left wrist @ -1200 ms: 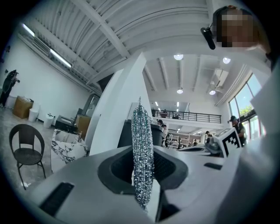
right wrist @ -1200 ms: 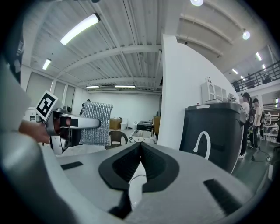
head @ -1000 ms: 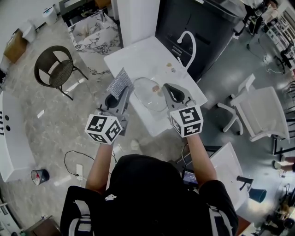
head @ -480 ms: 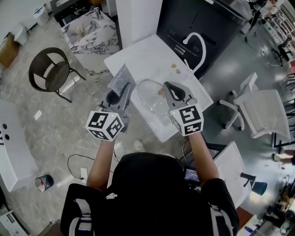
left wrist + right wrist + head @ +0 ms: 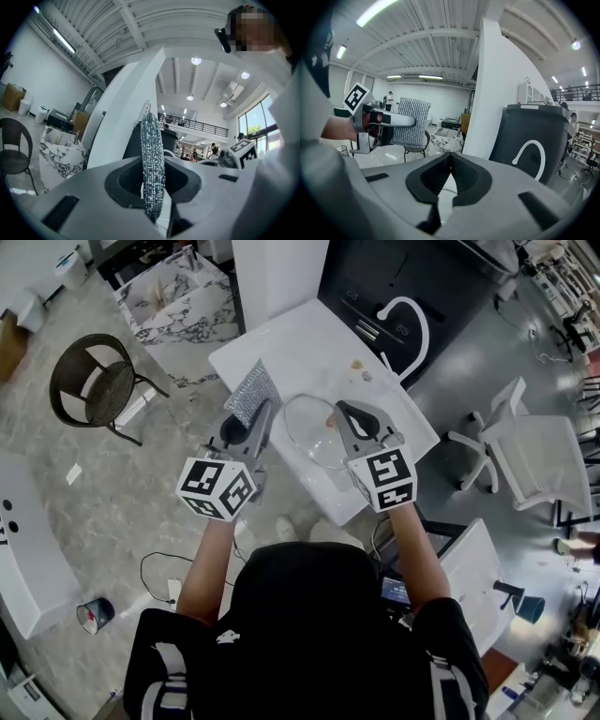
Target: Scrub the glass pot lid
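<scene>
The clear glass pot lid [image 5: 309, 442] lies on the white table [image 5: 281, 343], its brownish knob [image 5: 330, 423] near its far side. My left gripper [image 5: 262, 411] is shut on a silver mesh scrubbing cloth [image 5: 251, 390] that stands edge-on between the jaws [image 5: 152, 178], just left of the lid. My right gripper [image 5: 340, 408] is shut at the lid's right rim, and its own view shows the pads meeting with nothing between them [image 5: 450, 157]. From that view the left gripper [image 5: 393, 121] and its cloth [image 5: 411, 123] show at the left.
A dark cabinet with a white curved faucet [image 5: 410, 324] backs the table. Small bits [image 5: 360, 367] lie on the far tabletop. A wicker chair [image 5: 94, 385] stands to the left, a white chair [image 5: 534, 456] to the right, and a white pillar [image 5: 277, 277] behind.
Both grippers have drifted a little over the table, and the cloth now sits closer to the lid's left rim. Neither gripper's jaws have changed.
</scene>
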The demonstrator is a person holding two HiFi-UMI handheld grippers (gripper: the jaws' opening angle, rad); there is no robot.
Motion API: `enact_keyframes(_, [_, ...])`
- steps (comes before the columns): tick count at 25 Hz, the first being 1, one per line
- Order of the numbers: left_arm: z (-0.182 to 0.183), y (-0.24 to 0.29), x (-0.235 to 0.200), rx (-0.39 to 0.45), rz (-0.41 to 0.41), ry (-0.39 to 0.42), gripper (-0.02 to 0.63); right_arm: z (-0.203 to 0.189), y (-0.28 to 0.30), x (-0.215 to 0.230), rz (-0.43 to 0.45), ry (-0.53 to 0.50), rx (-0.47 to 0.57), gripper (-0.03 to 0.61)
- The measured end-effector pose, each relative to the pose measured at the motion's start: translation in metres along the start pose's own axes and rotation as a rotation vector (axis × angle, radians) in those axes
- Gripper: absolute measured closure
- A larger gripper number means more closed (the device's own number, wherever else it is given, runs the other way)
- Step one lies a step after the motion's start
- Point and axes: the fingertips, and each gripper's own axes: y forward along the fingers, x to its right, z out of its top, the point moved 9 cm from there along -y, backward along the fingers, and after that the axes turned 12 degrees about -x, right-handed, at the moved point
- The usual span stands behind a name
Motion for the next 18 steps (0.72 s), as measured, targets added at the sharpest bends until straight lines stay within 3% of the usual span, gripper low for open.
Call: enact_keyframes(18, [-0.033, 0.062, -0.002, -0.093, 0.017, -0.027, 0.543, -0.048, 0.024, 0.053, 0.020, 0.058, -0.070, 0.578])
